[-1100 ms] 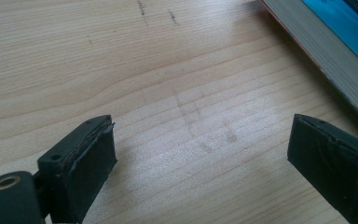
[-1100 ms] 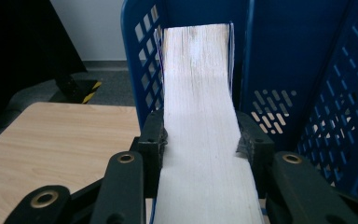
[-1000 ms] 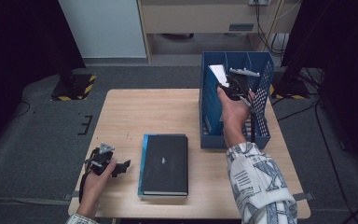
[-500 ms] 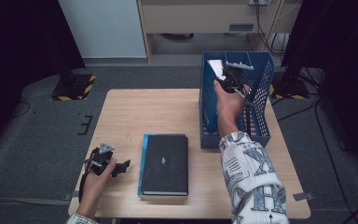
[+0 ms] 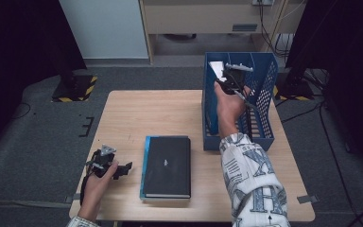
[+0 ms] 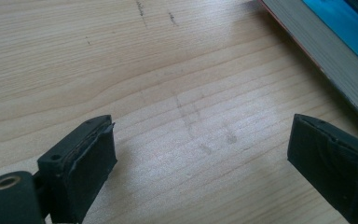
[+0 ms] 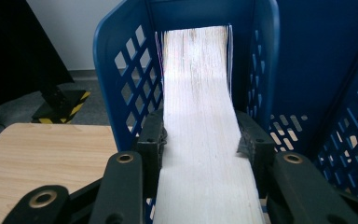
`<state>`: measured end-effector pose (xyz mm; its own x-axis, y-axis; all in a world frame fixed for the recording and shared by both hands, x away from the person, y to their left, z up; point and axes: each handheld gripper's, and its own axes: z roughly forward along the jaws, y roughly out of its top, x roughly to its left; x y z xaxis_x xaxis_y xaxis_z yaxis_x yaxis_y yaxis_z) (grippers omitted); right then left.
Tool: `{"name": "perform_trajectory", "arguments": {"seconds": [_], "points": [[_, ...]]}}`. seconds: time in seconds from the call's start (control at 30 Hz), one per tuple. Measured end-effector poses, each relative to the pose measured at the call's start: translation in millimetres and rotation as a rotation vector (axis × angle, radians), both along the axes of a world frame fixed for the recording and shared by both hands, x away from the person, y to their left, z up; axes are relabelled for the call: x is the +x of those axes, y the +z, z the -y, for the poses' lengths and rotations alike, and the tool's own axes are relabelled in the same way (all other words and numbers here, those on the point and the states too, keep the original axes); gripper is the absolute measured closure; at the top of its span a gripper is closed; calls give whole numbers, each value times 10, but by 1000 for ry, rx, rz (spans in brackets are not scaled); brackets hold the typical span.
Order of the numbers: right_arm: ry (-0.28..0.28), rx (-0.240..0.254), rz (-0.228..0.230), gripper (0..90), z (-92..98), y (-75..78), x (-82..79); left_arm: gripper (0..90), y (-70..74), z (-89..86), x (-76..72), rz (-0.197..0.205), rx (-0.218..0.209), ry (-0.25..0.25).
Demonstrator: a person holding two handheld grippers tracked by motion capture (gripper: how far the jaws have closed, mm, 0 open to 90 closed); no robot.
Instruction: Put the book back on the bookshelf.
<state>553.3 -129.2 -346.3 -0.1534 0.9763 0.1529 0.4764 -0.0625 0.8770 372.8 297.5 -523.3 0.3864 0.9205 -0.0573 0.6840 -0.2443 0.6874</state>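
High view: your right gripper (image 5: 228, 79) is up at the far end of the blue rack (image 5: 266, 113), holding a book (image 5: 216, 69) upright in the rack's left slot. Your left gripper (image 5: 118, 169) sits low on the surface (image 5: 142, 113), just beside the black book (image 5: 167, 165) lying flat (not touching it, as far as I can tell).

Left gripper view: jaws stand wide with nothing between them, only bare wood underneath. The flat book's page edge (image 6: 321, 60) runs along the top right corner.

Right gripper view: jaws are clamped on the book's page block (image 7: 200, 140), one pad on each cover. The book points into the slot between the rack's perforated walls (image 7: 126, 79); I can't tell whether its bottom edge rests on the rack floor yet.

Progress, my read: first book is nearly filed, release not yet done. Black book is untouched, so about half remains.
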Motion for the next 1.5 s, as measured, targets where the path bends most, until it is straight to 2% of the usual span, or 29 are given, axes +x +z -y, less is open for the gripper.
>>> {"name": "perform_trajectory", "arguments": {"seconds": [0.2, 0.33, 0.57, 0.8, 0.97, 1.1, 1.27, 1.4, 1.5], "points": [[-2, 6, 0, 588, -34, -3, -26, 71, 1, 5, -1, 1, -1, -1], [7, 42, 6, 565, -47, -12, -39, 71, 0, 2, 2, 0, -1, -1], [51, 83, 7, 535, -71, 10, -72, 71, 2, 1, 5, 1, -2, 0], [83, 141, -3, 521, 14, 52, -101, 71, 2, 8, 6, 0, 1, -6], [108, 144, -6, 502, 42, 57, -126, 71, 2, 9, 5, 0, -3, -3], [132, 158, -10, 447, 63, 41, -146, 71, 2, 11, 6, -1, -3, -3], [179, 135, -7, 345, 75, 31, -185, 71, 0, 15, 9, -2, -2, -3], [214, 94, 1, 220, 62, 51, -229, 71, 2, 11, 7, -2, 3, -5], [210, 35, 28, 164, 52, 75, -286, 71, 1, 13, 8, -2, 5, -4]]}}
